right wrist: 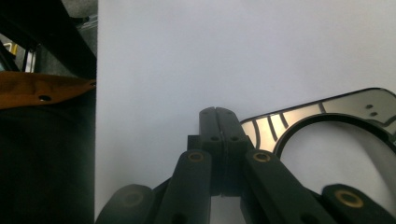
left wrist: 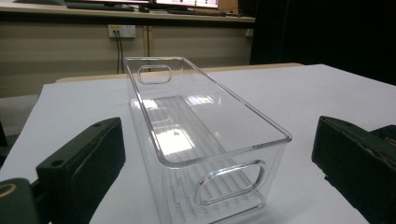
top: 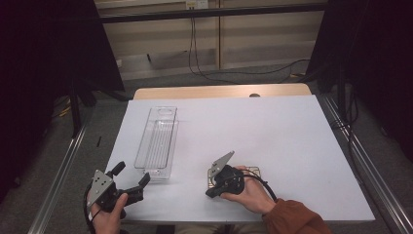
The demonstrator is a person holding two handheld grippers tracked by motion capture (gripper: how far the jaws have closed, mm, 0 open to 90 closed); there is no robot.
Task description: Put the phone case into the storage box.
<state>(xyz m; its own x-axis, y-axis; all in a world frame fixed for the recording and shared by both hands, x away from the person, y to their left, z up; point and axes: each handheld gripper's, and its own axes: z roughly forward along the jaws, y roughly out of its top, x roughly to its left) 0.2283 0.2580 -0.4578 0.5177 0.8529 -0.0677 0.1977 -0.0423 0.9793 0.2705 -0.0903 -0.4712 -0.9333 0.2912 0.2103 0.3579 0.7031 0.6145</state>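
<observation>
A wooden table (top: 195, 91) covered by a white sheet (top: 272, 141) carries a clear plastic bin (top: 157, 142) and a flat metal piece (right wrist: 327, 116) near the front edge.

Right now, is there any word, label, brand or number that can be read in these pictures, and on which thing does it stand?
No readable text in any view.
Clear plastic bin: only moulded ribs and handle cut-outs, no label.
Shiny metal piece beside the right tool: only dark lines and small holes, no letters.
White table cover: blank.
Wall socket: too small to tell any marking.
</observation>
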